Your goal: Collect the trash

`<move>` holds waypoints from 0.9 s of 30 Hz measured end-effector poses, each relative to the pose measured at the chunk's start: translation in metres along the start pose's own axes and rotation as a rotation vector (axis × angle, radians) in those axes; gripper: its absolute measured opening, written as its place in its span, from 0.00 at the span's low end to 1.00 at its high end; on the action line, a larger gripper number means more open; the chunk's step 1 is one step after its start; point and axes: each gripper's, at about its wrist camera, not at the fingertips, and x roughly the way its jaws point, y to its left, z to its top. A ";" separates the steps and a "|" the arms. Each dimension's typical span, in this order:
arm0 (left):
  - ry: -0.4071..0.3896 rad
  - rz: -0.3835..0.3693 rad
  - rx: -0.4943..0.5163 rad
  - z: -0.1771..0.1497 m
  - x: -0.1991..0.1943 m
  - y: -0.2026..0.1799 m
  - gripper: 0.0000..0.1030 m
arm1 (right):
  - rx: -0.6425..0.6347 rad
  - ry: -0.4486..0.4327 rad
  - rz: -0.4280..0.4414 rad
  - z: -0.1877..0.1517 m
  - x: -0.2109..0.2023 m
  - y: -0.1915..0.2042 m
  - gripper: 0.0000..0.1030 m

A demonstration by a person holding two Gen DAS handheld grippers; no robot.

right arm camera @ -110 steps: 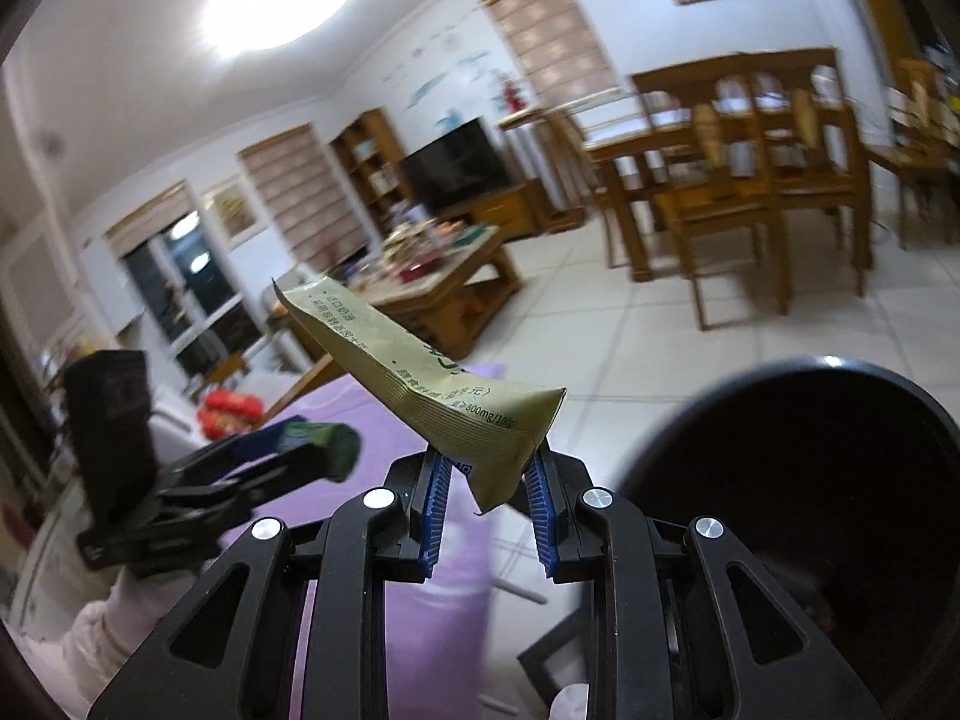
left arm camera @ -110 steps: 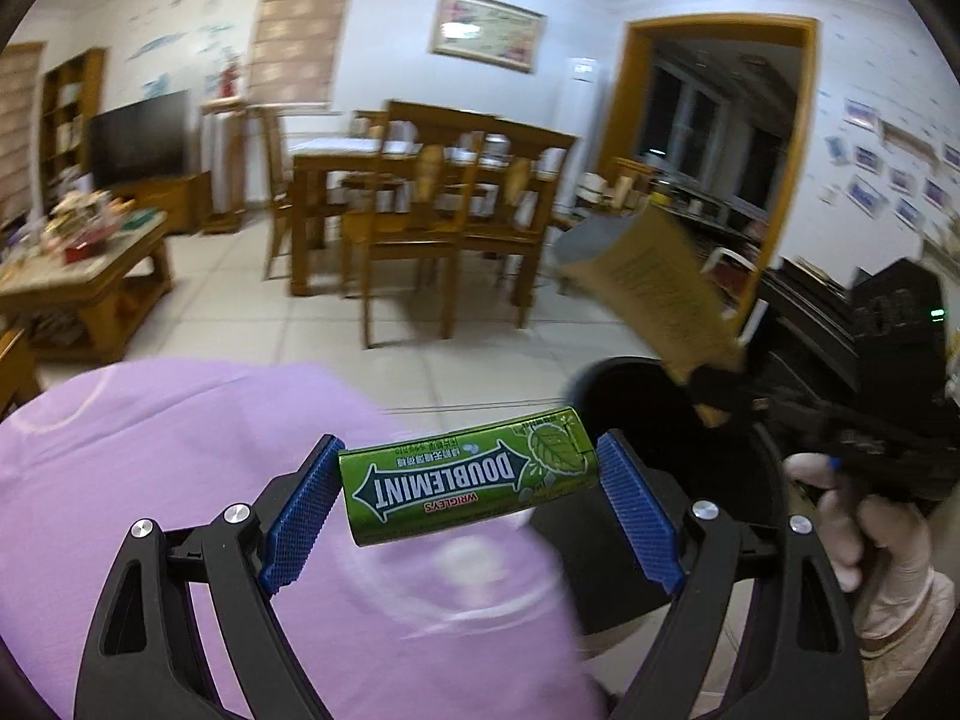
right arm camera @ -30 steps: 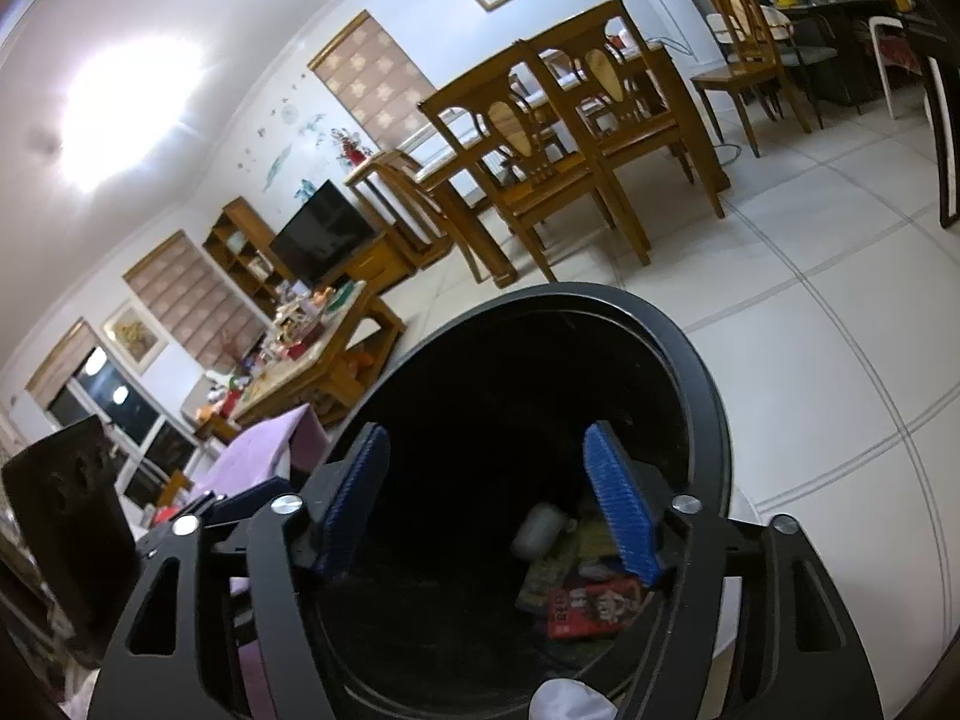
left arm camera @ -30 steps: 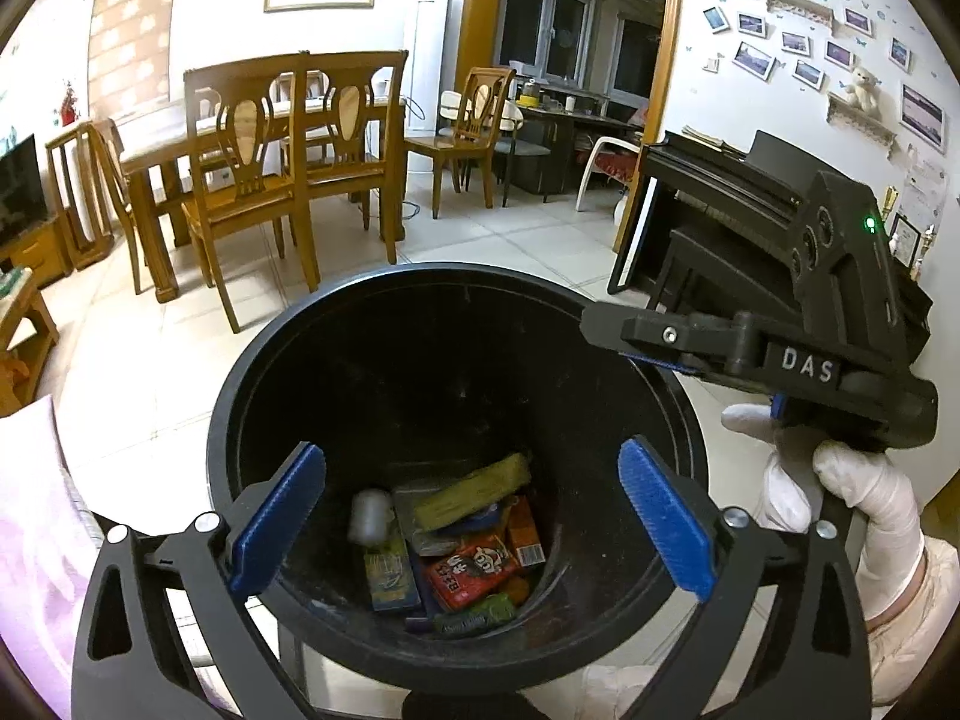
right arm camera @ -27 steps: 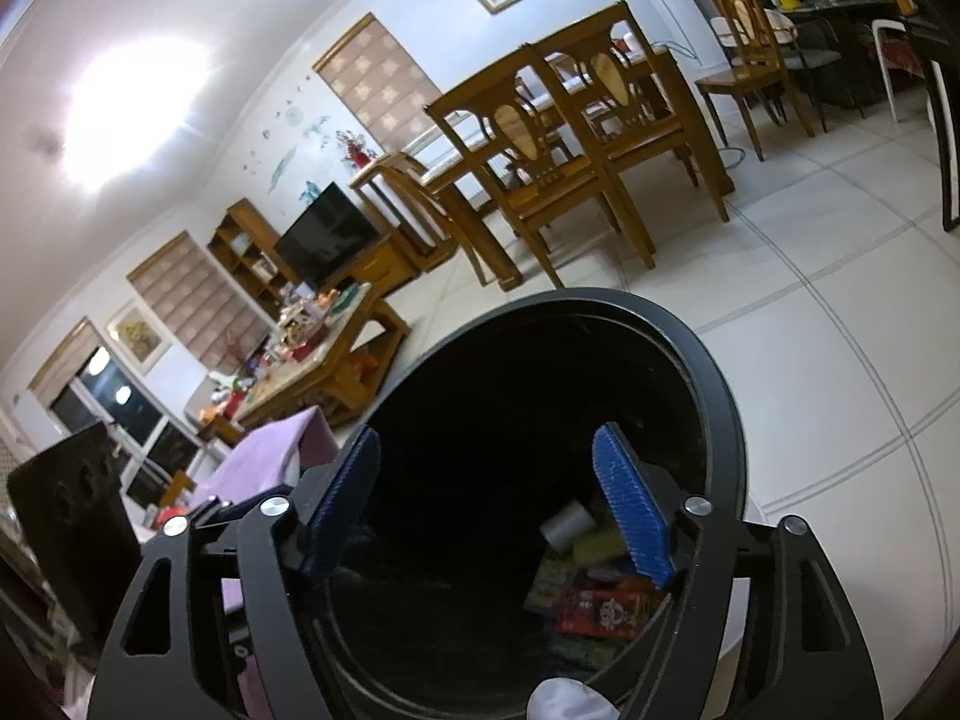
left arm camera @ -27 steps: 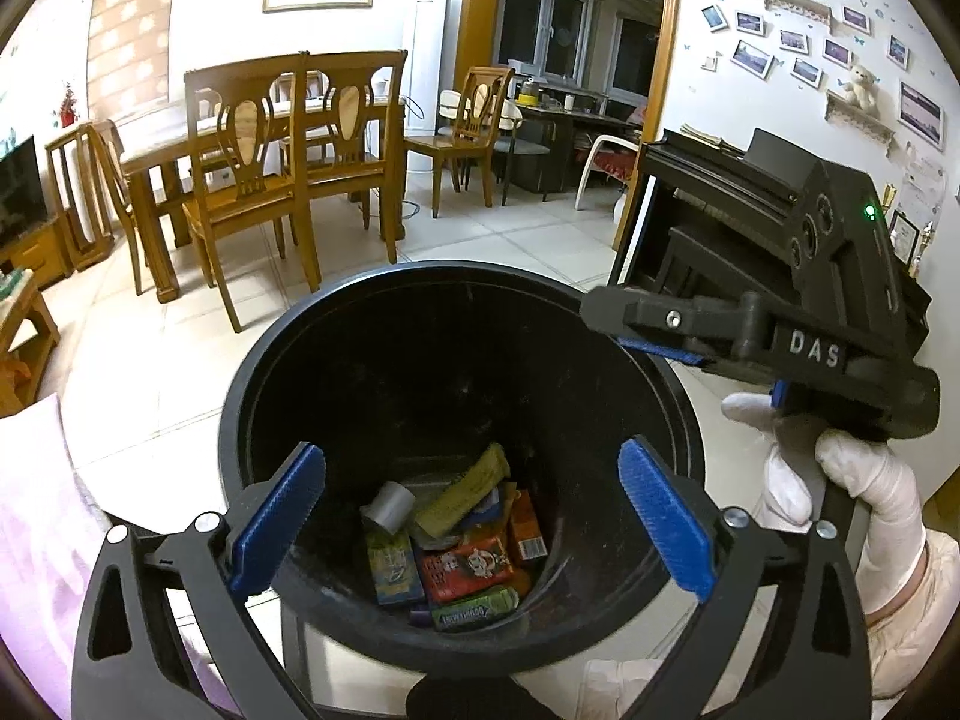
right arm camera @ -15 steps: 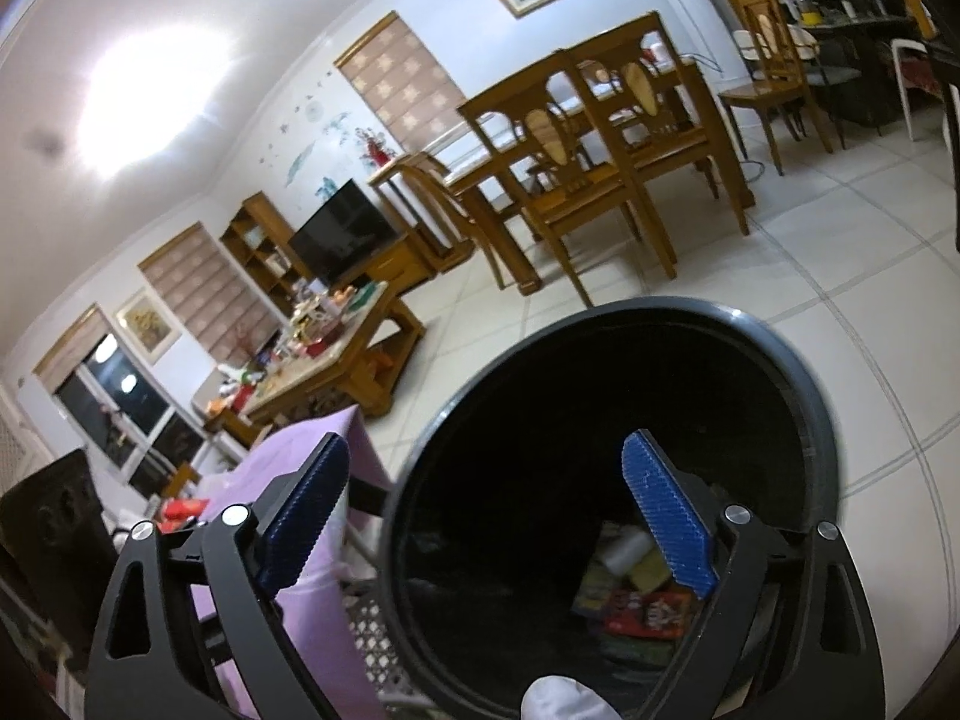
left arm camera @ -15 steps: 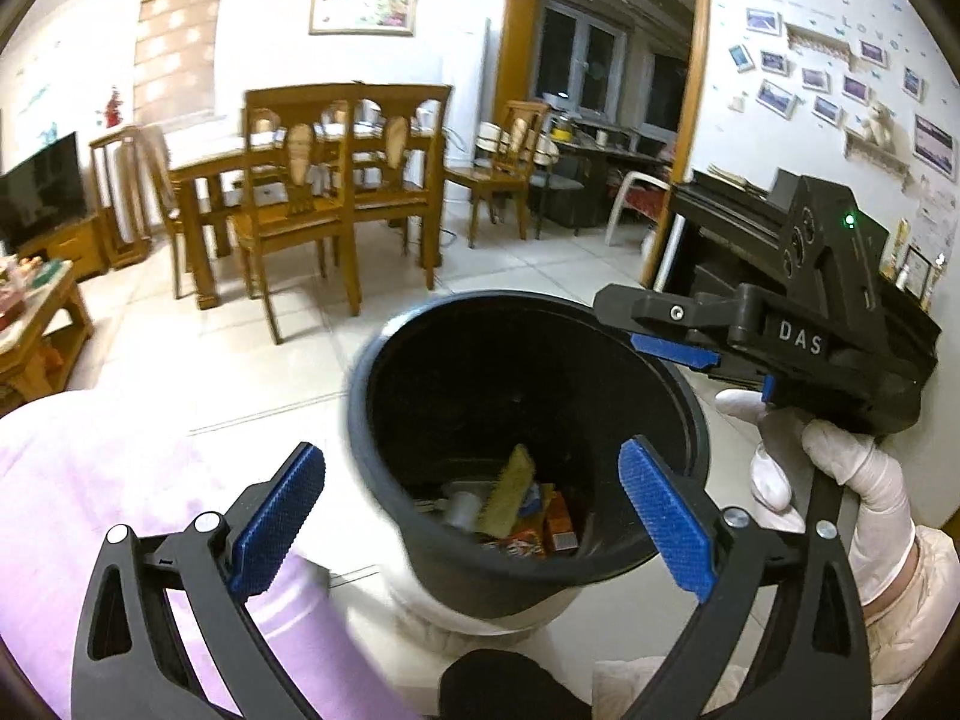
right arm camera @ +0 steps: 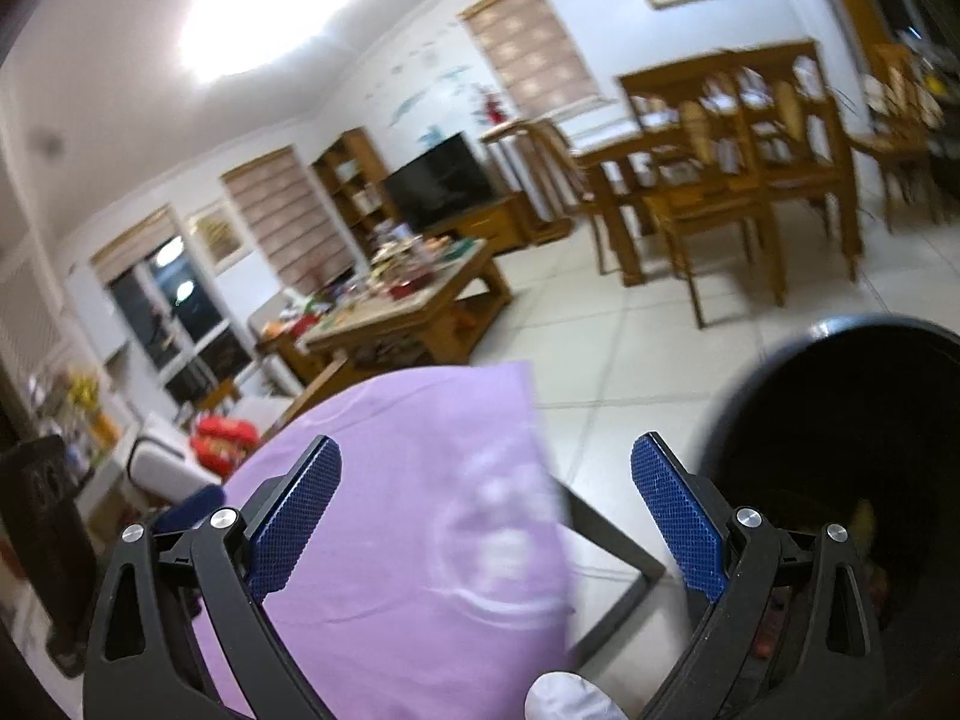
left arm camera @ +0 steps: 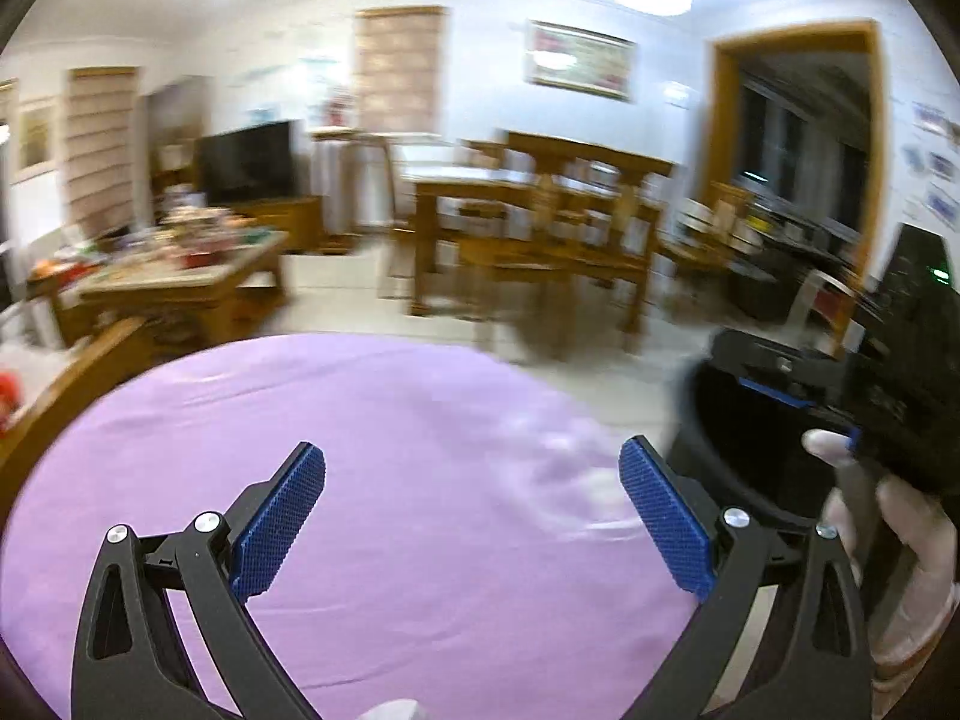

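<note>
My left gripper (left arm camera: 472, 495) is open and empty above the purple tablecloth (left arm camera: 372, 438). My right gripper (right arm camera: 486, 495) is open and empty over the cloth's right edge (right arm camera: 390, 510). The black trash bin (right arm camera: 852, 438) stands on the floor to the right, with bits of wrappers showing low inside; it also shows blurred at the right of the left wrist view (left arm camera: 744, 444). The right gripper's black body (left arm camera: 900, 360) and a white-gloved hand (left arm camera: 900, 516) are beside the bin there. No trash shows on the cloth.
A cluttered wooden coffee table (right arm camera: 414, 312) stands beyond the cloth. A wooden dining table with chairs (right arm camera: 738, 180) is farther back on the white tiled floor (right arm camera: 630, 348). A TV (right arm camera: 438, 186) is by the far wall. A black table leg (right arm camera: 618, 552) shows under the cloth's edge.
Both grippers dropped their items into the bin, then swung left away from it. The view now faces the purple cloth, with the bin off to the right.
</note>
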 end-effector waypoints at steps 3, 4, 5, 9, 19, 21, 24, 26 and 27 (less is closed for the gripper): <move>-0.024 0.111 -0.047 -0.001 -0.013 0.036 0.95 | -0.080 -0.024 -0.008 -0.004 0.025 0.049 0.95; -0.031 0.152 -0.064 -0.003 -0.019 0.051 0.95 | -0.100 -0.033 -0.010 -0.006 0.032 0.062 0.95; -0.036 0.185 -0.080 -0.004 -0.023 0.063 0.95 | -0.121 -0.041 -0.011 -0.009 0.039 0.075 0.95; -0.054 0.290 -0.126 -0.010 -0.038 0.097 0.95 | -0.228 -0.098 -0.013 -0.022 0.066 0.130 0.95; -0.087 0.389 -0.231 -0.021 -0.057 0.147 0.95 | -0.369 -0.087 0.050 -0.053 0.118 0.197 0.95; -0.102 0.405 -0.242 -0.021 -0.060 0.152 0.95 | -0.367 -0.099 0.070 -0.054 0.118 0.198 0.95; -0.108 0.415 -0.258 -0.021 -0.060 0.155 0.95 | -0.359 -0.120 0.098 -0.054 0.115 0.200 0.95; -0.113 0.418 -0.258 -0.021 -0.061 0.154 0.95 | -0.353 -0.127 0.114 -0.052 0.111 0.195 0.95; -0.114 0.424 -0.253 -0.019 -0.060 0.153 0.95 | -0.352 -0.131 0.122 -0.052 0.110 0.194 0.95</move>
